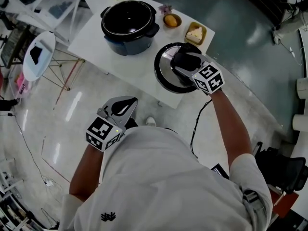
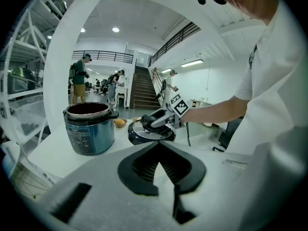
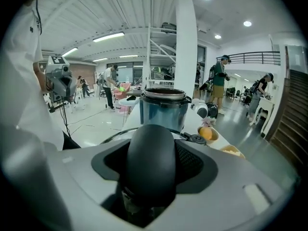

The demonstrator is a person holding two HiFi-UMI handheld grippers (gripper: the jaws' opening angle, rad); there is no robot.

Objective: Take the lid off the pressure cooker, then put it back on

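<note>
Clearly the right gripper clamps the black handle of the lid, just right of the open blue cooker on the white table. The left gripper hangs off the table, jaws together, nothing between them. The print on the cooker's panel is too small to read. Around them are a glossy floor and a staircase.

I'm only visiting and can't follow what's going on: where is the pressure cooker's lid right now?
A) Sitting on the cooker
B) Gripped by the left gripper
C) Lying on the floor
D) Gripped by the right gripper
D: the right gripper is closed on the lid by its black handle, beside the open pressure cooker.
</note>
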